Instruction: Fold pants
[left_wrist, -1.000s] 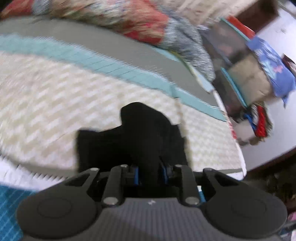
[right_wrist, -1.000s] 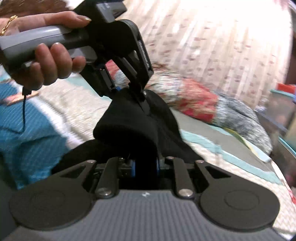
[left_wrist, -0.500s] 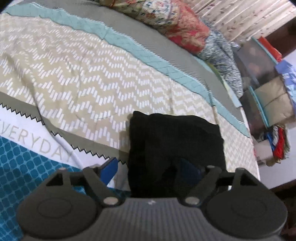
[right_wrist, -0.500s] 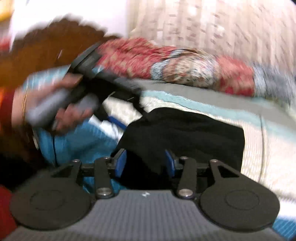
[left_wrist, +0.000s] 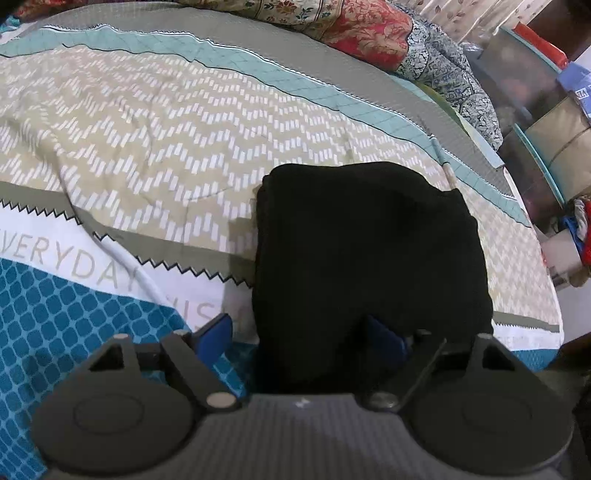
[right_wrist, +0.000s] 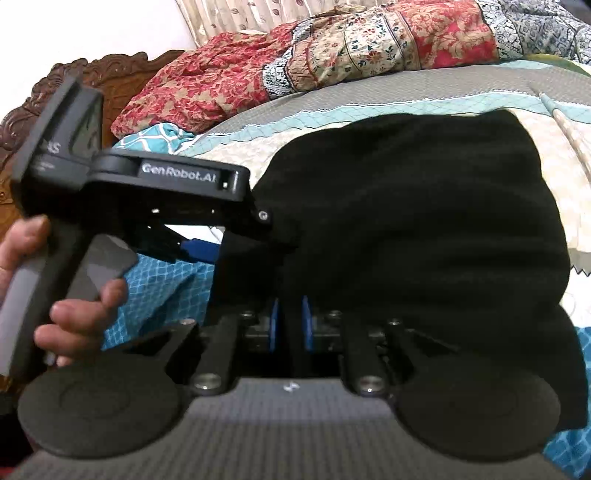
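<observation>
The left gripper (left_wrist: 301, 332) stands wide open over folded black pants (left_wrist: 365, 251) on a patterned bedspread (left_wrist: 166, 129).

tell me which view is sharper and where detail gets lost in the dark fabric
Left wrist view: sharper, the patterned bedspread is crisp, though fisheye bends its stripes; the folded black pants read as a near-featureless dark mass. Right wrist view: softer, with slight blur on the hand, and the pants lose fold detail too.

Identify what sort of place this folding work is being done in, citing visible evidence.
Most likely a bedroom: the black pants lie on a bed's patterned bedspread, with a carved wooden headboard and bundled floral bedding behind.
</observation>
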